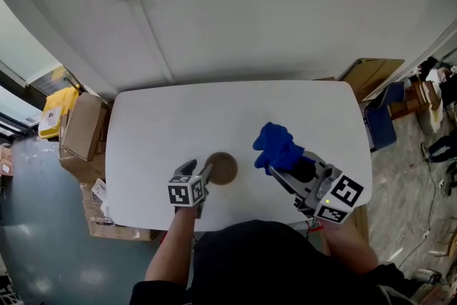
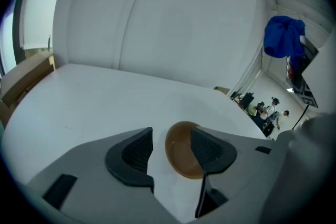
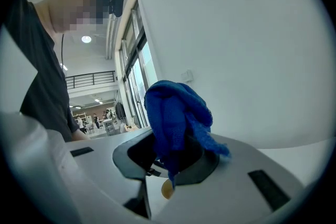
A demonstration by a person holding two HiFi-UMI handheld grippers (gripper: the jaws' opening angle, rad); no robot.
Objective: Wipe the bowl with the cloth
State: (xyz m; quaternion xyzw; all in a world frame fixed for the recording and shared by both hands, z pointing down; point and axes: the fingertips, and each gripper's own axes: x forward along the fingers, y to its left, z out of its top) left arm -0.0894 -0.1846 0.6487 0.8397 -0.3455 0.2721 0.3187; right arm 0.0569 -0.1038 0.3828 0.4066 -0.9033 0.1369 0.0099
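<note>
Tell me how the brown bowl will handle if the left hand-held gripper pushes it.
The bowl looks small, shallow and rigid, so probably light; it would likely slide on the smooth white table rather than tip. Its rounded rim may slip unless the open left hand-held gripper bites squarely.

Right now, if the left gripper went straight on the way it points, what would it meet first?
Probably the bowl, which sits on the table just ahead of the left gripper, in line with its open jaws; depth is hard to judge.
</note>
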